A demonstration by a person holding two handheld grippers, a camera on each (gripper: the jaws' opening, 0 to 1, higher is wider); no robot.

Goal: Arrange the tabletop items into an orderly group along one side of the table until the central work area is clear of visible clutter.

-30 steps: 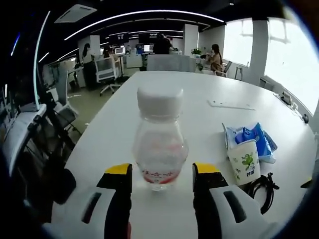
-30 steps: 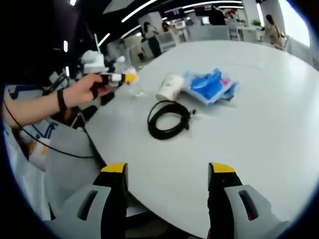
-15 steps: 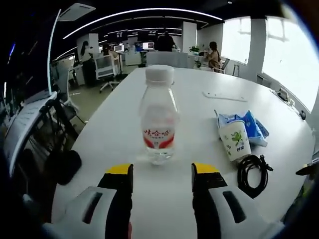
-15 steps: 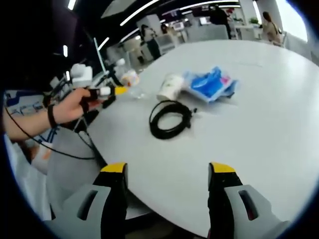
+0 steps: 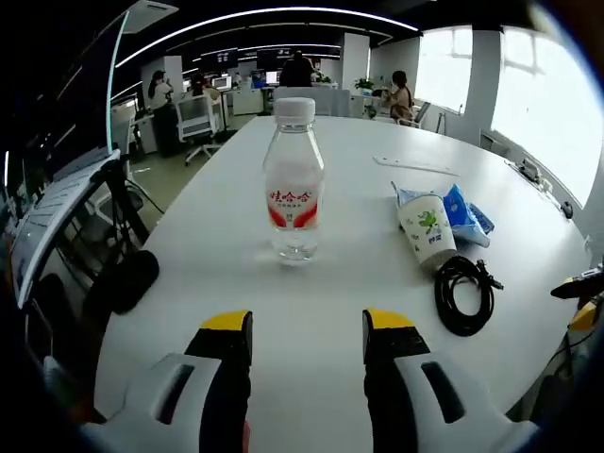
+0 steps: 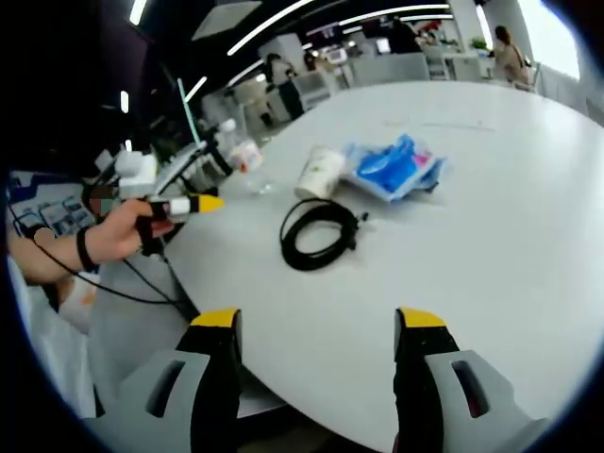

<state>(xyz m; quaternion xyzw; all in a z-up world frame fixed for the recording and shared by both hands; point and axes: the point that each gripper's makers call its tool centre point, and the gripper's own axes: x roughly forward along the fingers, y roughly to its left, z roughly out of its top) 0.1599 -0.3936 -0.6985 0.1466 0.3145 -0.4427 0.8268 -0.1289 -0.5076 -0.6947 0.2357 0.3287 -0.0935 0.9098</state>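
Observation:
A clear water bottle (image 5: 293,179) with a white cap and red label stands upright on the white table (image 5: 349,302), well ahead of my left gripper (image 5: 308,323), which is open and holds nothing. A paper cup (image 5: 427,228) lies on its side against a blue plastic packet (image 5: 464,211), with a coiled black cable (image 5: 463,293) just in front. In the right gripper view the same bottle (image 6: 243,157), cup (image 6: 319,170), packet (image 6: 394,165) and cable (image 6: 317,234) lie beyond my open right gripper (image 6: 319,321). The left gripper (image 6: 179,205) shows at the left, held by a hand.
A flat white strip (image 5: 415,166) lies farther back on the table. Office chairs (image 5: 201,127), desks and people stand behind. A dark stand and cables (image 5: 113,274) sit off the table's left edge. The near table edge (image 6: 283,377) runs below my right gripper.
My left gripper has drawn back from the bottle, which stays standing on the table. In the right gripper view the hand with the left gripper has moved left and down, away from the bottle.

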